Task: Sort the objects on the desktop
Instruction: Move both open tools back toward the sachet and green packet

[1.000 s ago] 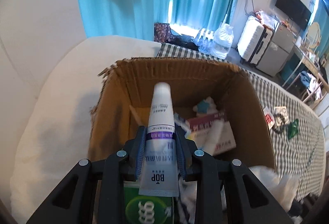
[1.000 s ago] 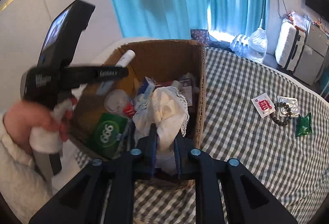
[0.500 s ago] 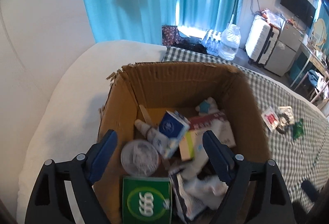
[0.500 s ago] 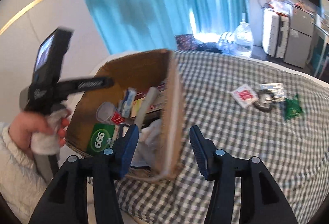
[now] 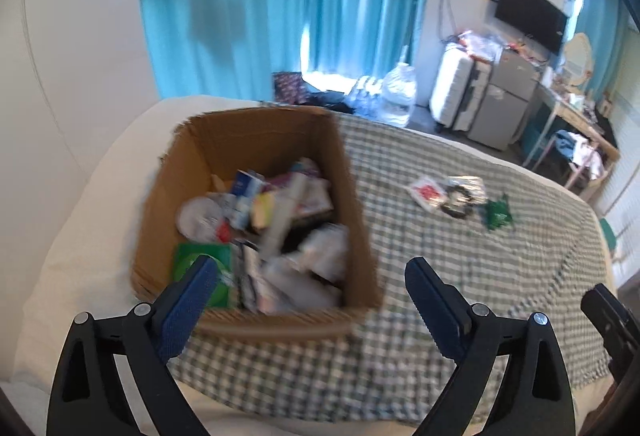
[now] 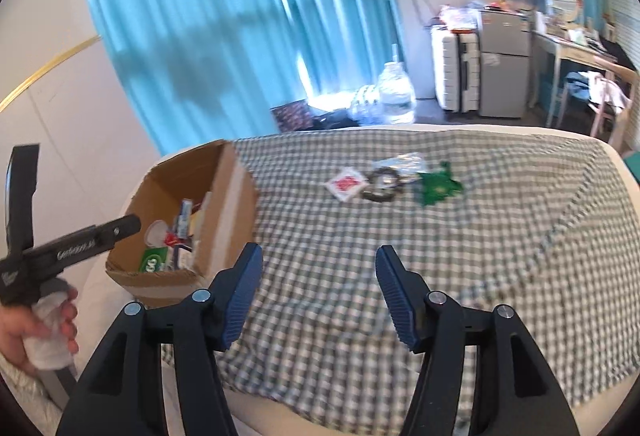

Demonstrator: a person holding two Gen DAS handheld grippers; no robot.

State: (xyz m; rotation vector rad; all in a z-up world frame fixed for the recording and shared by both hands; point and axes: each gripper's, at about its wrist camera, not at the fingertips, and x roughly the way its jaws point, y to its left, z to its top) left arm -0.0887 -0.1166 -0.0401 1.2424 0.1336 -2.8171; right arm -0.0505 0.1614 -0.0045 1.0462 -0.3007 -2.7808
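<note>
My surface: cream-white bed (image 6: 580, 140), mostly covered by green-and-white checked cloth (image 6: 440, 248). On cloth, at my left: open brown cardboard box (image 5: 352, 196), full of mixed small items. Well apart from box, toward far side, three things close together: white sachet with red print (image 6: 346, 183), dark bead bracelet on clear packet (image 6: 383, 183), green foil packet (image 6: 438, 186).

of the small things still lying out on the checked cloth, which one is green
The green packet, at the right end of the little cluster. The white packet with red print and the dark bead bracelet lie to its left.
</note>
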